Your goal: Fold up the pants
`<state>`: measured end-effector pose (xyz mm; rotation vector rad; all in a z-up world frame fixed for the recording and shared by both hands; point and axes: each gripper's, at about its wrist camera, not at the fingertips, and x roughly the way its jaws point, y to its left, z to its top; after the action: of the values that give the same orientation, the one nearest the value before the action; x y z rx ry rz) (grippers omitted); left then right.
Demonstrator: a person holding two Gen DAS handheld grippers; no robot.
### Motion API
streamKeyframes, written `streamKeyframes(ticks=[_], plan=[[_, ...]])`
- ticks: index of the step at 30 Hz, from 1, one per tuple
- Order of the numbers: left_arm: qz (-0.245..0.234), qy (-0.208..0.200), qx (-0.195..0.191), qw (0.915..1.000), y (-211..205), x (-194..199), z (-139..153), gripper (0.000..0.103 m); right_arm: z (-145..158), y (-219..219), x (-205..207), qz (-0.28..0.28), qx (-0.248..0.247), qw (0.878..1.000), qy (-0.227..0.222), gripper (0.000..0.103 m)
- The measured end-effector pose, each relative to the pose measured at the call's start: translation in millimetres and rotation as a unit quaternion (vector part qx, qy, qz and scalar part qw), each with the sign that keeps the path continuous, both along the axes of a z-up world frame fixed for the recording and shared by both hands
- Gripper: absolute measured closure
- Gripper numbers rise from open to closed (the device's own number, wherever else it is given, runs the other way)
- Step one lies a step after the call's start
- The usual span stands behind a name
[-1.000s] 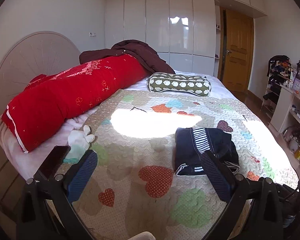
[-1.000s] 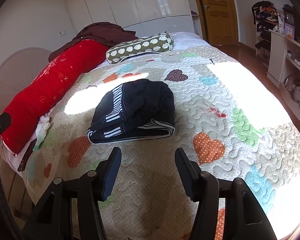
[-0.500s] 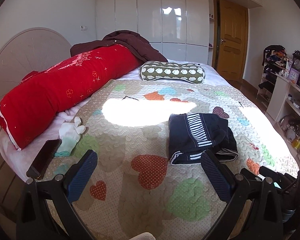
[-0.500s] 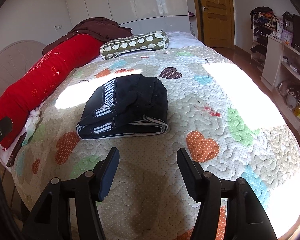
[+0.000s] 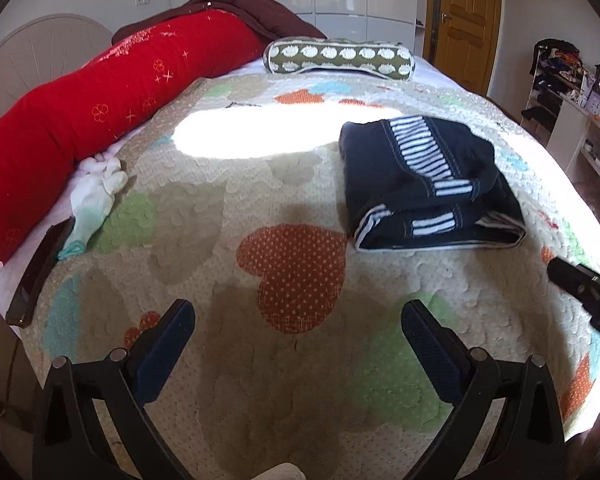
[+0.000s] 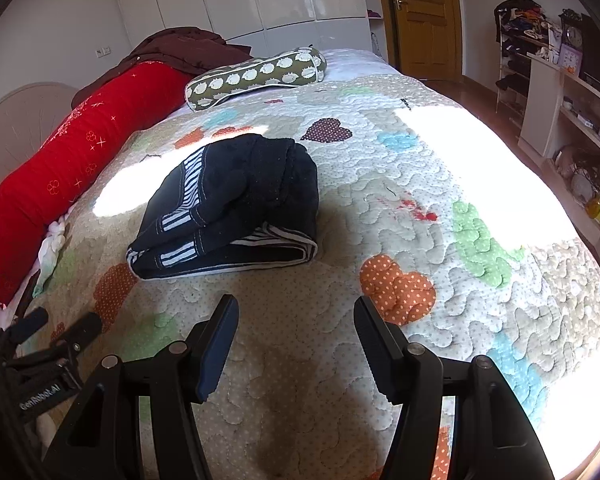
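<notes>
A quilted bedspread with coloured heart patches (image 5: 284, 208) covers the bed, a long red bolster (image 5: 100, 104) lying along its left edge and a green cylindrical cushion with white spots (image 5: 340, 58) across its far end. On the quilt sits the folded bundle of dark navy pants with striped trim (image 5: 424, 184), stacked in layers, its folded edges facing the cameras. In the left wrist view the pants lie ahead and to the right of the left gripper (image 5: 298, 326), well apart from its blue-padded fingers; the jaws stand wide open with only quilt between them. In the right wrist view the pants (image 6: 236, 208) lie just ahead and slightly left of the right gripper (image 6: 296, 320), whose jaws are parted about halfway, holding nothing and touching nothing. A white glove (image 5: 96, 192) and a dark phone (image 5: 40, 272) rest beside the bolster.
</notes>
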<state>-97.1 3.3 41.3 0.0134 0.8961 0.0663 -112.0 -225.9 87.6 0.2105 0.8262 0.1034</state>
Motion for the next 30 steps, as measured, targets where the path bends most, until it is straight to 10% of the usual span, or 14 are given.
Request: streamKeyframes(ticks=[7,12,23,30], plan=[[0.004,0.021,0.005,0.9998,6,7,-33,0.000,26,23,65,0.060,0.059,0.996,-0.029,0.042],[0.011,0.019,-0.006,0.9997,9,2,-36,0.000,-8,40,111,0.071,0.051,0.995,0.039,0.043],[-0.006,0.031,-0.011,0.9994,10,3,-38,0.000,-26,-22,84,0.010,0.087,0.993,0.074,0.037],[-0.005,0.042,-0.024,0.9988,10,2,-27,0.000,18,-24,99,0.026,0.132,0.991,0.017,0.045]])
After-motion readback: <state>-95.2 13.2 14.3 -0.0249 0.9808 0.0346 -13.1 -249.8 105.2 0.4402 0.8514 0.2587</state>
